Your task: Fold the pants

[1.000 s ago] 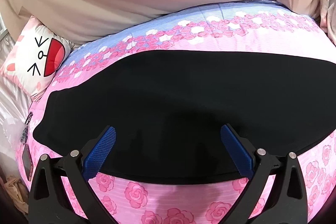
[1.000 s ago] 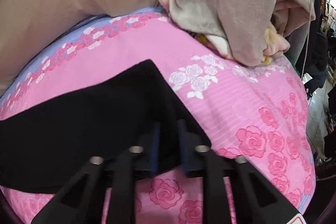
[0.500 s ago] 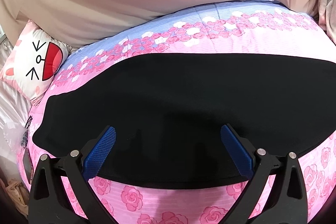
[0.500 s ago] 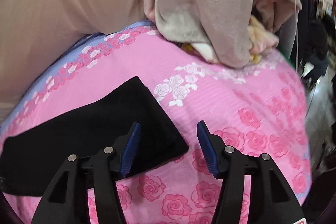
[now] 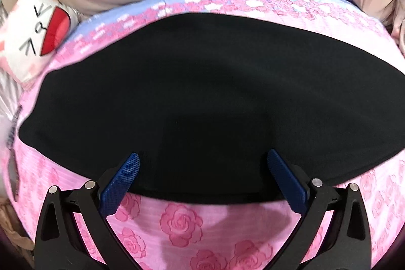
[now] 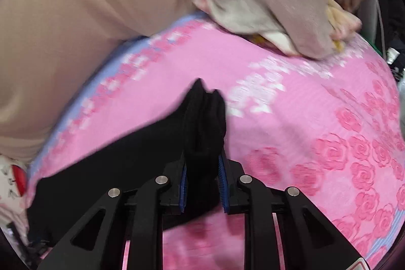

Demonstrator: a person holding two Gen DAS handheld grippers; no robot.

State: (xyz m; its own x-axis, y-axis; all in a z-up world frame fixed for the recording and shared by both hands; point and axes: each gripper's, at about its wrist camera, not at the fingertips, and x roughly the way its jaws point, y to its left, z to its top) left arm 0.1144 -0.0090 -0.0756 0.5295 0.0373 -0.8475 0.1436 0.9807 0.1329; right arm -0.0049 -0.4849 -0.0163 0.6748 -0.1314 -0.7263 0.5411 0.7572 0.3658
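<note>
black pants [image 5: 215,98]: soft, limp; hold by edges. right gripper [image 6: 203,184] just closed, pinching bunched end; left gripper [image 5: 202,168] spread over near edge.

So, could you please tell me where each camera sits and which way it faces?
Left wrist: on the left gripper, angled down at the black pants on the pink bedspread; open jaws show.
Right wrist: on the right gripper, angled down; jaws, just closing, pinch a bunched pants end.
Shared: pants, bedspread, cartoon pillow.
</note>
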